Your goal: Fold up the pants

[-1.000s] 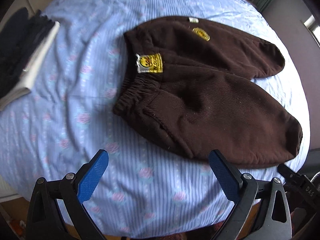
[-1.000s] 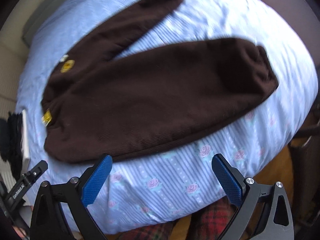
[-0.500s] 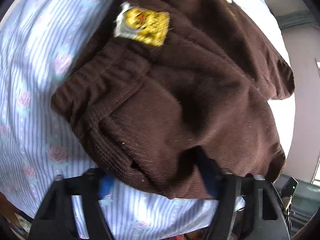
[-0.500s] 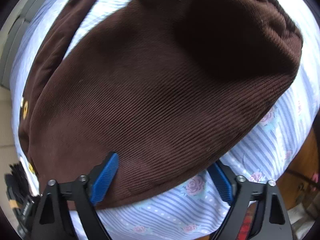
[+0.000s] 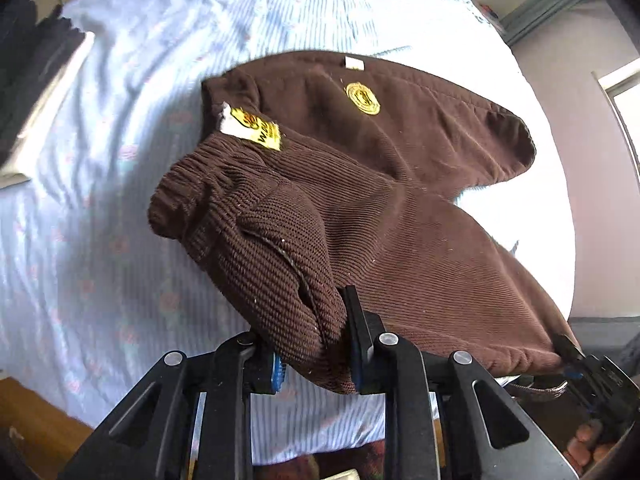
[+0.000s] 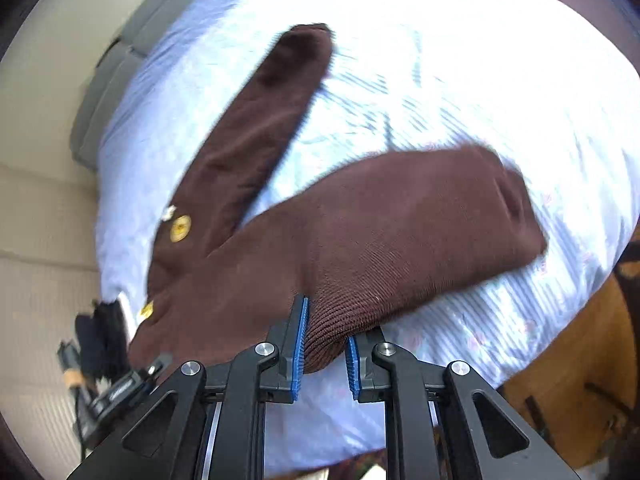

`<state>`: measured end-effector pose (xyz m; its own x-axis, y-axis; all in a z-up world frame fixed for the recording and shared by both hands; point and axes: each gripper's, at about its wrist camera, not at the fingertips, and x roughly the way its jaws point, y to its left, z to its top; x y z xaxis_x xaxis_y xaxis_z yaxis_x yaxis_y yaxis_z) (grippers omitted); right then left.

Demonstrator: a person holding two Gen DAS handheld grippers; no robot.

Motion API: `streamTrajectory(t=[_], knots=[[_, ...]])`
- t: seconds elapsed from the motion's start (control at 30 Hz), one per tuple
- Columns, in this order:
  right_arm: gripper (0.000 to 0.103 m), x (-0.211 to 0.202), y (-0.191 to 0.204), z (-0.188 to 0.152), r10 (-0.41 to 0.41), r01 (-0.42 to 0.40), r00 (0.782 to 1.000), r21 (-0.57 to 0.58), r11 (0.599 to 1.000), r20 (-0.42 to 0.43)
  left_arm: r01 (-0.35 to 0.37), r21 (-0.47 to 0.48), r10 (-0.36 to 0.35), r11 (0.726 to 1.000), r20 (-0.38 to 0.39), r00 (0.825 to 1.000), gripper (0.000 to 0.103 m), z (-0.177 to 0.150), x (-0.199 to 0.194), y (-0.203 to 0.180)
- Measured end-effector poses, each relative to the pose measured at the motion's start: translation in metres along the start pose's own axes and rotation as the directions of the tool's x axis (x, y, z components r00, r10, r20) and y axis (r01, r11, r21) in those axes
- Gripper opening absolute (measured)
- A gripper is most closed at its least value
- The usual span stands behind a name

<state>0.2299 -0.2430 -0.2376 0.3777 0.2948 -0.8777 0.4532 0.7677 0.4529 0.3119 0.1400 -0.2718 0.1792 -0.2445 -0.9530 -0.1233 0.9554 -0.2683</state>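
The bed (image 5: 120, 60) with its striped blue sheet carries the brown pants (image 5: 400, 208), which lie spread with both legs running away from me, the waistband near the side of my left gripper (image 5: 316, 344). I judge the coming move turns on this: the far leg (image 6: 260, 120) lies beyond the near leg (image 6: 420, 220), so the near edge must travel over and away to meet it. My left gripper is closing on the pocket corner at the waist, cloth between its jaws. My right gripper (image 6: 324, 344) pinches the near leg's edge, lower down the same side.
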Motion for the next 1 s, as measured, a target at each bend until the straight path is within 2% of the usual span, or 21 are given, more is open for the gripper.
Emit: streamTrajectory(t=[0.1, 0.2, 0.27, 0.37, 0.5, 0.63, 0.73, 0.83, 1.0], knots=[[0.018, -0.021, 0.007, -0.017, -0.031, 0.029, 0.999, -0.047, 0.998, -0.033, -0.004, -0.033, 0.004, 0.999, -0.022, 1.000, 0.024, -0.007, -0.010, 0.012], [0.018, -0.022, 0.006, -0.021, -0.031, 0.027, 0.995, -0.039, 0.999, -0.094, -0.044, -0.053, 0.041, 0.998, -0.065, 0.997, 0.024, -0.017, -0.001, 0.015], [0.018, -0.013, 0.009, -0.007, -0.025, 0.022, 0.992, -0.028, 0.999, -0.120, -0.059, -0.073, 0.053, 0.996, -0.088, 0.995, 0.024, -0.016, 0.006, 0.009], [0.018, -0.022, 0.020, 0.012, -0.011, 0.007, 0.995, -0.043, 0.999, -0.095, -0.065, -0.108, 0.055, 0.992, -0.095, 0.994, 0.024, -0.005, 0.008, -0.002], [0.018, -0.037, 0.046, 0.049, 0.019, -0.022, 0.999, -0.108, 0.994, -0.033, -0.061, -0.193, 0.049, 0.979, -0.067, 0.997, 0.024, 0.012, -0.004, -0.009], [0.018, -0.033, 0.085, 0.092, 0.014, -0.014, 1.000, -0.211, 0.977, -0.002, -0.025, -0.317, 0.029, 0.948, 0.006, 1.000, 0.024, 0.043, -0.021, -0.008], [0.018, -0.013, 0.108, 0.132, 0.028, -0.030, 1.000, -0.248, 0.968, -0.011, -0.019, -0.375, 0.038, 0.927, 0.043, 0.998, 0.024, 0.070, -0.021, -0.009], [0.018, 0.023, 0.128, 0.174, 0.034, -0.043, 0.999, -0.247, 0.968, -0.038, -0.028, -0.436, 0.060, 0.900, 0.060, 0.996, 0.024, 0.097, -0.007, -0.007], [0.018, 0.101, 0.155, 0.225, -0.001, -0.028, 0.994, -0.265, 0.964, -0.107, -0.077, -0.514, 0.101, 0.854, 0.020, 0.995, 0.025, 0.136, 0.027, 0.008]])
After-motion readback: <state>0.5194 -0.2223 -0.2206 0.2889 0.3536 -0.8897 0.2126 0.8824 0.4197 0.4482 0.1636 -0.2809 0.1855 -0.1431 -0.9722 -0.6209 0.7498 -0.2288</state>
